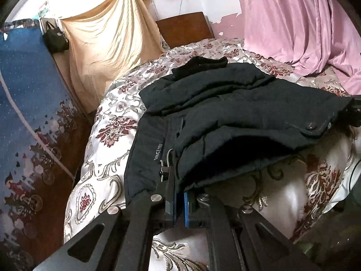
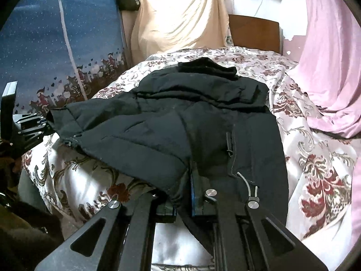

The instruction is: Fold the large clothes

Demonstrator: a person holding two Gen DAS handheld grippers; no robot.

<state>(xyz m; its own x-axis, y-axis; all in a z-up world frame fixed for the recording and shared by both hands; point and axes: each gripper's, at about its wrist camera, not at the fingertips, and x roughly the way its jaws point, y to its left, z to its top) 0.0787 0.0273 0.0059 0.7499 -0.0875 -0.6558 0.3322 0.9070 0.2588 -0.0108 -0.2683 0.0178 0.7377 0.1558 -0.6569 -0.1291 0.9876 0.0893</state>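
Note:
A large black padded jacket (image 1: 214,113) lies on the floral bed cover (image 1: 108,122), partly folded, its dark collar at the far end. My left gripper (image 1: 179,199) is shut on the jacket's near hem, next to a "SINCE 1990" label and a drawcord toggle. My right gripper (image 2: 183,199) is shut on the jacket's (image 2: 180,117) near hem at the other side, next to a grey drawcord. The left gripper also shows at the left edge of the right wrist view (image 2: 38,124), gripping a lifted corner of the jacket. The hem is raised off the bed between both grippers.
A pink sheet (image 1: 304,22) drapes over the bed's right side and wall. A peach cloth (image 1: 108,43) hangs at the back by a wooden headboard (image 1: 185,27). A blue patterned panel (image 1: 29,103) stands left of the bed, with a black bag (image 1: 55,39) hanging.

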